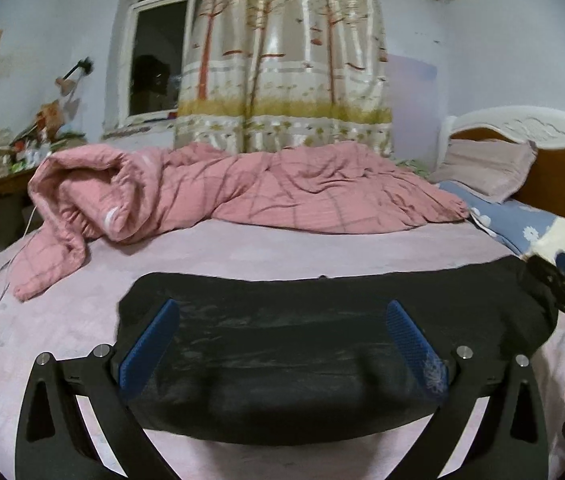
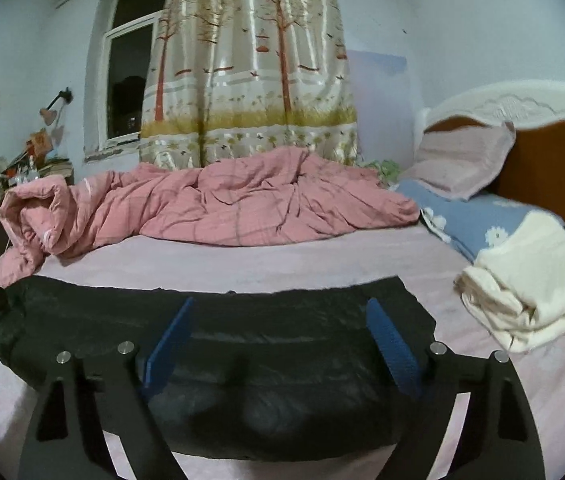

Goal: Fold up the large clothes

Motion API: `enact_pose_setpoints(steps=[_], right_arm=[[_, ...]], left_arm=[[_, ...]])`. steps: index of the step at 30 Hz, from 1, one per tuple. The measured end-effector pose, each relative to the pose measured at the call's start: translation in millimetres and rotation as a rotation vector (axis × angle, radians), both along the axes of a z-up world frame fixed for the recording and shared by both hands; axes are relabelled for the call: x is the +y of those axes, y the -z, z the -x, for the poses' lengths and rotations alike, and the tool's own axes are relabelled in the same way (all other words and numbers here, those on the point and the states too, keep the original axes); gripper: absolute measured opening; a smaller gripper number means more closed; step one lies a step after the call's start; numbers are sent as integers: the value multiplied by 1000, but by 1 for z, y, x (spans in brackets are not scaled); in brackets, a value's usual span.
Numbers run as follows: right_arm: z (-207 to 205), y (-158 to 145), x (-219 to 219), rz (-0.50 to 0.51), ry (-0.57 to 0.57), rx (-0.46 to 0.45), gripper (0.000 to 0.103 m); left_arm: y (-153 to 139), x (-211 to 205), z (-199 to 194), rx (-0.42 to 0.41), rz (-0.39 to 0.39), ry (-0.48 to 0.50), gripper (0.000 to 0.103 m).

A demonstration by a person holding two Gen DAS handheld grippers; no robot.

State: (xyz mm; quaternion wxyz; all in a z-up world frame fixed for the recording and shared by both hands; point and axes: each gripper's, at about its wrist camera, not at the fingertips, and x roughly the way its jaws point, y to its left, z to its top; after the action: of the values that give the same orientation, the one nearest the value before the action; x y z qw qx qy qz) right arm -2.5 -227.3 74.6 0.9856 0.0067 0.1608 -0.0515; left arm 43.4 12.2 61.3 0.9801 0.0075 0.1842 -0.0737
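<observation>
Both tools are released: left tool (image 1: 282, 344) and right tool (image 2: 282, 340) hang over the folded black garment (image 1: 322, 320) on the bed (image 1: 242, 248). This fold looks finished; next, probably regrasp one edge.

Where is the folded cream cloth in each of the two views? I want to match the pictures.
Left wrist view: the cream cloth shows only partly at the far right edge, on the blue floral bedding, just behind the right tool.
Right wrist view: it lies in full at the right, beyond the black garment.
Shared landmark: the pink quilt across the far side of the bed.
</observation>
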Motion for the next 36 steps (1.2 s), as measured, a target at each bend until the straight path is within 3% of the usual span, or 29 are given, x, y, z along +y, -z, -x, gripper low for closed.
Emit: enact_pose_setpoints(steps=[4,8,11,12,13,14,15,17,20,22,27,32,36], right_arm=[[1,-2,5,18,4,-22,81],[-8,2,2,47,38,38,81],[-14,2,-14,-30,43,86,80],[-16,1,-19,-57,30,104,71],[-17,1,-23,-70,32,111,62],[-18,1,-28,-77,52,119,60],[-19,1,-32,-77,57,124,55],[-20,3,-38,-90,41,141,43],[-21,3,-44,-143,-16,160,30],[-21,4,-44,-169,-62,176,19],[-27,12,-40,-253,-169,238,9],[-29,19,-24,-299,-280,281,9],[-28,23,-3,-291,-346,302,9]], left_arm=[[7,-25,5,-37,-18,-4,103],[13,-43,9,-64,-39,-4,103],[17,-49,10,-39,-21,42,101],[19,-53,8,-6,-22,67,97],[21,-56,5,22,-22,89,80],[24,-59,3,45,-24,98,62],[27,-63,0,72,-26,105,54],[35,-69,-9,137,-4,153,29],[49,-75,-19,224,52,192,12],[53,-78,-21,243,75,199,11],[56,-83,-18,228,93,245,11],[56,-80,-21,239,125,262,11],[41,-74,-9,215,184,365,10]])
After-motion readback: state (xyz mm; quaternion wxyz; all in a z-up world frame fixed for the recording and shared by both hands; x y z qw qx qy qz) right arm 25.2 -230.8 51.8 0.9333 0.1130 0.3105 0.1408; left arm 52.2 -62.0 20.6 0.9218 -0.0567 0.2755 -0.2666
